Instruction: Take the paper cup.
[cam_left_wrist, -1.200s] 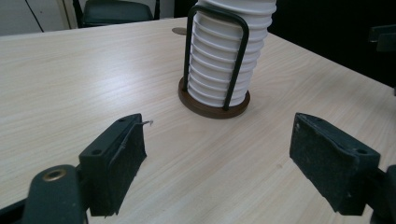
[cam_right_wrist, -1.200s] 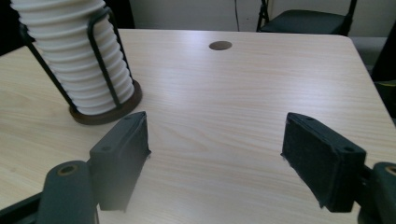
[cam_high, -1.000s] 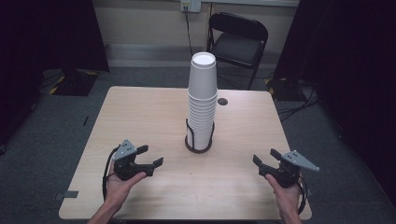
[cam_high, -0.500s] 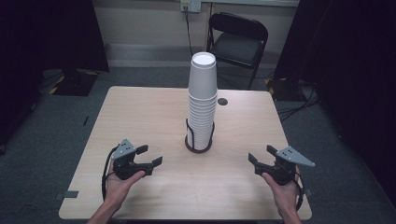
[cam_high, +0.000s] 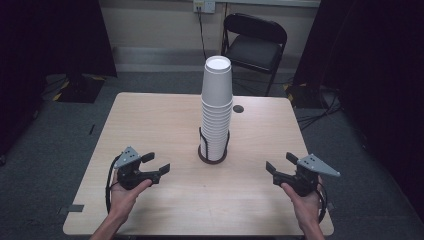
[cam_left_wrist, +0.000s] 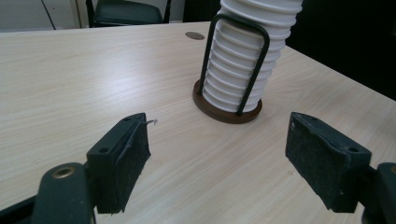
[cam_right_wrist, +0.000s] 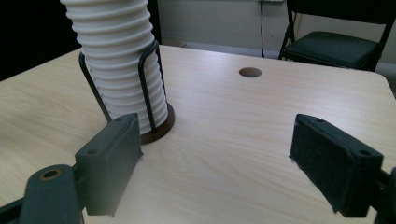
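one cup stack (cam_high: 216, 112), one holder (cam_high: 212, 152), two grippers, one chair (cam_high: 255, 42).

The high view looked forward and down from above the person's side, taking in the whole desk (cam_high: 165, 115). Each tool view sat low and close over the desk, facing inward. All three shared the stack of cups (cam_high: 216, 112) in its holder (cam_left_wrist: 227, 112).

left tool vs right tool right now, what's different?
The left tool sits on the left of the cup stack and points right and away toward it; the right tool sits on the stack's right and points left. The right tool's jaws have just been opening with nothing between them; the left tool's jaws stand wide. Shared: both are open, hold nothing, hover low over the table, and stand apart from the stack in its wire holder.
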